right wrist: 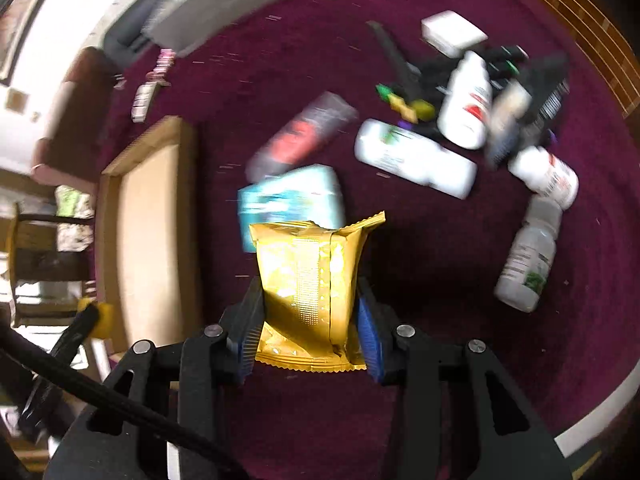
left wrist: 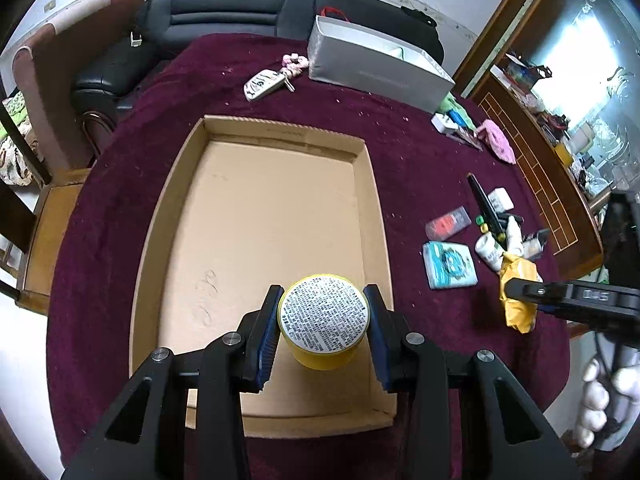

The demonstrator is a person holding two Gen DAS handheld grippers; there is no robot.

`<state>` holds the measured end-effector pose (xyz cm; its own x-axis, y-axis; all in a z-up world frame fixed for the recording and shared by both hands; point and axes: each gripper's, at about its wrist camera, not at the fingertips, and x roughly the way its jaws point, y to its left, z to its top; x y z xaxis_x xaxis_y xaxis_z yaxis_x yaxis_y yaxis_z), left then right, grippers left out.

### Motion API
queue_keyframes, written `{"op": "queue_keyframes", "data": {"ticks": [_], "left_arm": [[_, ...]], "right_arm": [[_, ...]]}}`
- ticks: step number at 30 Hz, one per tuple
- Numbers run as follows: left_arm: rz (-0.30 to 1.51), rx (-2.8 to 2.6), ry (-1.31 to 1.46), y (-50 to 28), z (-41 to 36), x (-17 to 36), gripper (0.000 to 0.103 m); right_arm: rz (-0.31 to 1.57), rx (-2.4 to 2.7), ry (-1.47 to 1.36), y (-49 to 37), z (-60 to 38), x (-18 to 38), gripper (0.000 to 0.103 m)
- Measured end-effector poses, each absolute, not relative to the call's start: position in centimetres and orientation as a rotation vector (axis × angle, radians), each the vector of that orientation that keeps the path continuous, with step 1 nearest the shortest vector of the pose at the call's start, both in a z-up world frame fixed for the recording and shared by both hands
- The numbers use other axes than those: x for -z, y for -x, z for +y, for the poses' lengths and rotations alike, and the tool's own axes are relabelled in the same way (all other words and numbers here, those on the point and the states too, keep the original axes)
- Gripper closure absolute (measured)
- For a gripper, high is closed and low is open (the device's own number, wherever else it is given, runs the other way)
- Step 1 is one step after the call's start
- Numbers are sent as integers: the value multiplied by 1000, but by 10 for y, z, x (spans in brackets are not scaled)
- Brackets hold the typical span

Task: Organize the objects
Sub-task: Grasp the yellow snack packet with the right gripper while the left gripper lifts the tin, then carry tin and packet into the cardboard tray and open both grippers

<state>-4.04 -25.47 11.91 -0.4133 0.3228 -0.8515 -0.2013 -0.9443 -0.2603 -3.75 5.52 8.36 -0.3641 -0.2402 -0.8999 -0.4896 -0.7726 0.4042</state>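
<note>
While the left gripper [left wrist: 323, 322] clamps a yellow round tin with a printed label [left wrist: 323, 312] over the shallow cardboard tray [left wrist: 168, 216], the right gripper [right wrist: 310, 320] grips a gold foil packet [right wrist: 312, 280]; next likely lowering both into the tray. White bottles [right wrist: 416, 160] crowd two o'clock, nothing blocking.

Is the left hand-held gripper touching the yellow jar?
Touching. The left wrist view shows the left hand-held gripper with both blue pads pressed against the sides of the yellow jar.
</note>
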Motion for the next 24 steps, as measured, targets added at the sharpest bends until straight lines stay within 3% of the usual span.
{"op": "queue_keyframes", "data": {"ticks": [12,18,24], "left_arm": [[-180,-2440,1441,98,-274,-125,69],[-262,-2391,1479,141,-272,-99,69],[-205,-2436,1506,176,-265,-74,69]], "right_arm": [[1067,-2419,1759,104,-15,-112,62],[997,-2398,1775,158,-33,-96,62],[1097,-2330,1774,193,-29,-69,62]]}}
